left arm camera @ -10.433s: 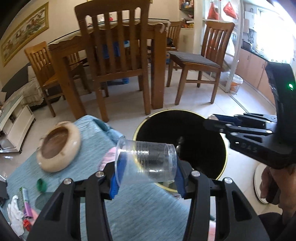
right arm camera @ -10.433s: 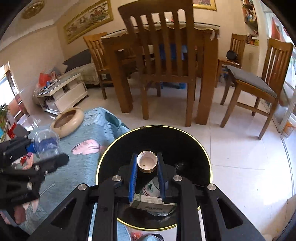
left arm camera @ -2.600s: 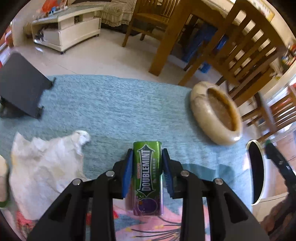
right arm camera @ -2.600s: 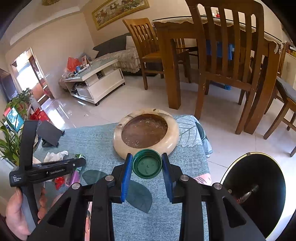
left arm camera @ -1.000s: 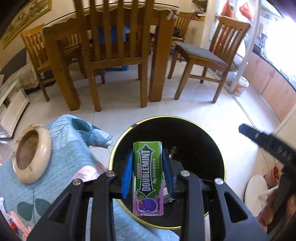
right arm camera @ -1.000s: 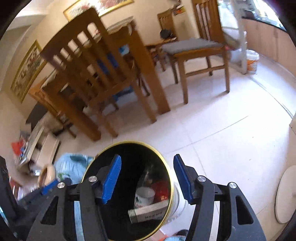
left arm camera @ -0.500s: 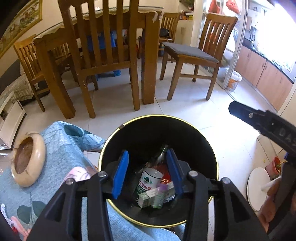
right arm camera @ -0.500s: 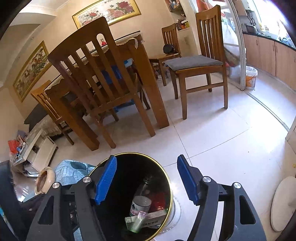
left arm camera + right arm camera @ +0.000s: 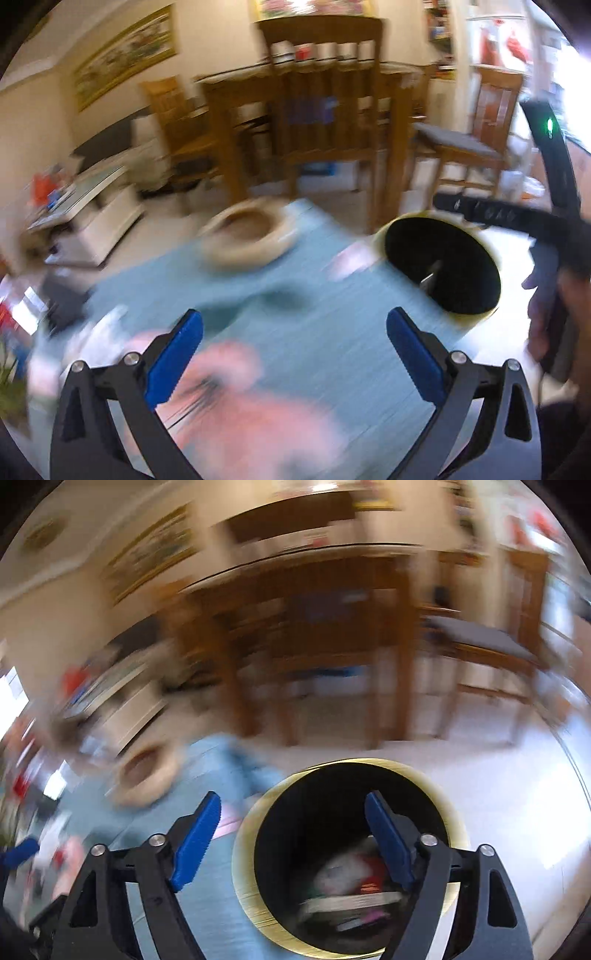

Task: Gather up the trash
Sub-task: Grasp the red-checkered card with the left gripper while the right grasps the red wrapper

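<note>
Both views are blurred by motion. My left gripper [image 9: 293, 363] is wide open and empty above the teal tablecloth [image 9: 332, 332]. The black trash bin with a gold rim [image 9: 439, 266] stands to its right, off the table's edge. My right gripper [image 9: 295, 843] is wide open and empty just above the same bin [image 9: 258, 834], which holds a can, a box and other trash [image 9: 351, 882]. The right gripper's black body [image 9: 517, 218] shows beyond the bin in the left wrist view. Pale crumpled trash [image 9: 99, 332] lies at the table's left.
A beige round bowl [image 9: 245, 236] sits on the cloth towards the far edge, also in the right wrist view [image 9: 147, 771]. Wooden dining chairs and table [image 9: 325, 122] stand on the tiled floor behind. A white low cabinet [image 9: 85, 225] is at far left.
My left gripper has swung left from over the bin back over the tablecloth and opened wider. The right gripper has stayed open above the bin and turned slightly left.
</note>
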